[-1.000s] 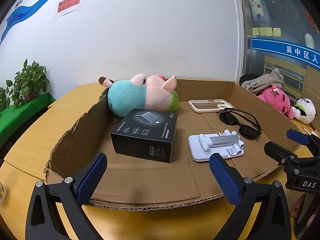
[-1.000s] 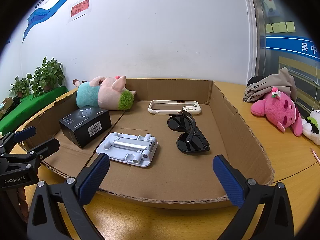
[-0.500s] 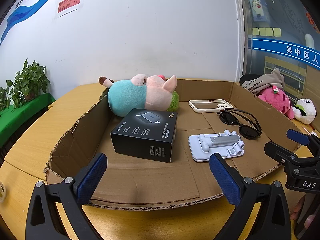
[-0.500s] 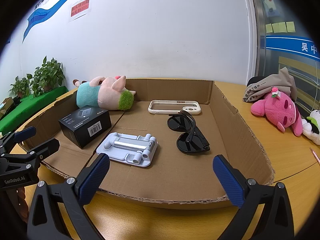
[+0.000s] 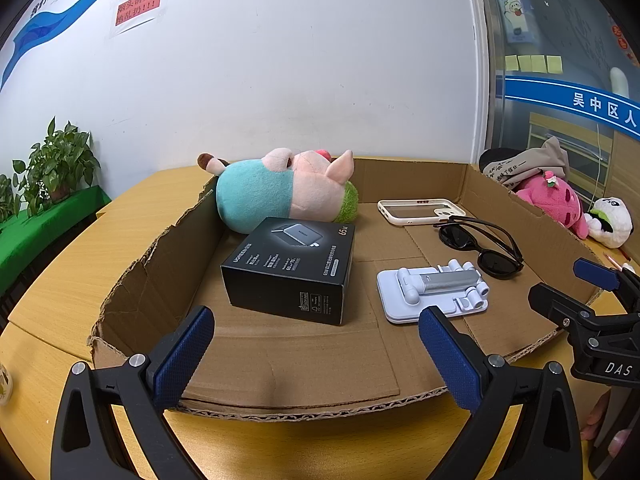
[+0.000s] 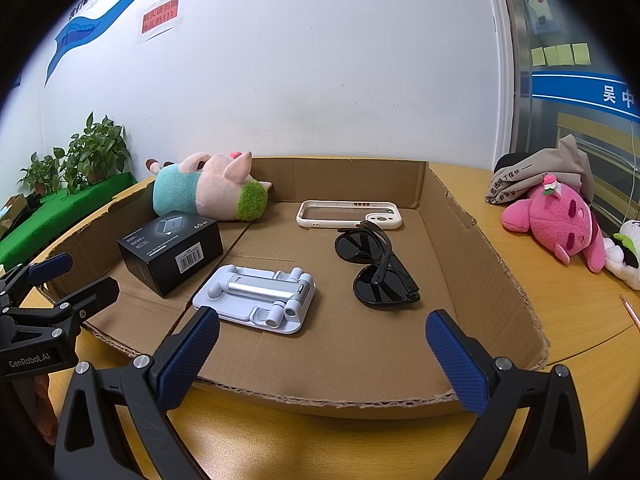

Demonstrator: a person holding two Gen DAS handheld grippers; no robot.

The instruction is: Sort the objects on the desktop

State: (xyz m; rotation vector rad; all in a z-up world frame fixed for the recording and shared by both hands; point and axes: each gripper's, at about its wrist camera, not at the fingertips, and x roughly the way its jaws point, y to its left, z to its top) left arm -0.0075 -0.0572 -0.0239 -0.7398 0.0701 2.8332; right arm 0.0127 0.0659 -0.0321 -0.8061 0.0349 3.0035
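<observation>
Nothing has shifted in the last second: left gripper (image 5: 316,354) and right gripper (image 6: 322,354), jaws wide and empty, hover at the cardboard tray's (image 6: 448,216) six o'clock edge. Inside: black box (image 5: 292,270) ten o'clock, phone stand (image 6: 260,294) centre, sunglasses (image 6: 376,266) two o'clock; sorting unstarted.

Spread left tool (image 5: 316,354) facing black box (image 5: 292,270)

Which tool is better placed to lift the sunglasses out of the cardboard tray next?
Right, probably. The sunglasses lie straight ahead of the open right tool, nothing between. From the left tool, also open, they sit far right, beyond the phone stand.
</observation>
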